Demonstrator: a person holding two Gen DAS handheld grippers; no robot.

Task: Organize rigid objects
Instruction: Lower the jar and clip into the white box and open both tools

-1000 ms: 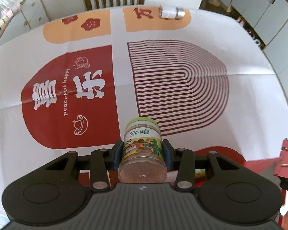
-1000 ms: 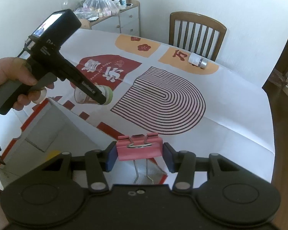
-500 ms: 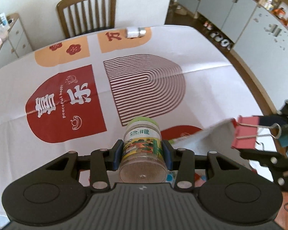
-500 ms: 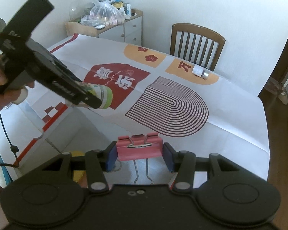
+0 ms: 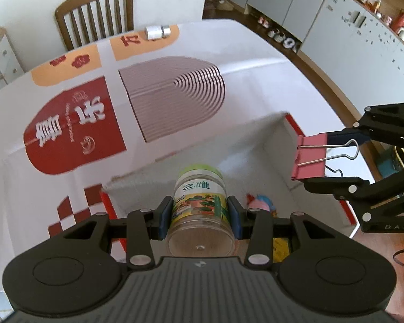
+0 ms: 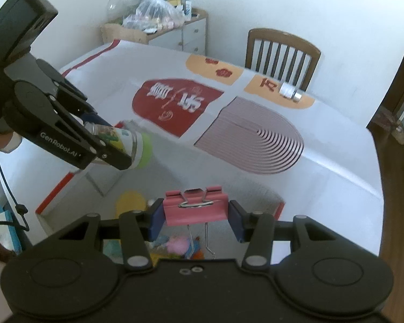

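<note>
Below, white box [image 5: 264, 145] holding small toys [image 6: 179, 243], left gripper [image 5: 199, 210] clamping jar [image 5: 200, 202], right gripper [image 6: 195, 212] clamping binder clip [image 6: 195, 210].

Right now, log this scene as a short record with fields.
left tool: shut on jar, green lid pointing away, above the box
right tool: shut on pink binder clip, wire handles hanging down
box: white, open, toys inside
left on table: small white and silver roll near the wooden chair
</note>
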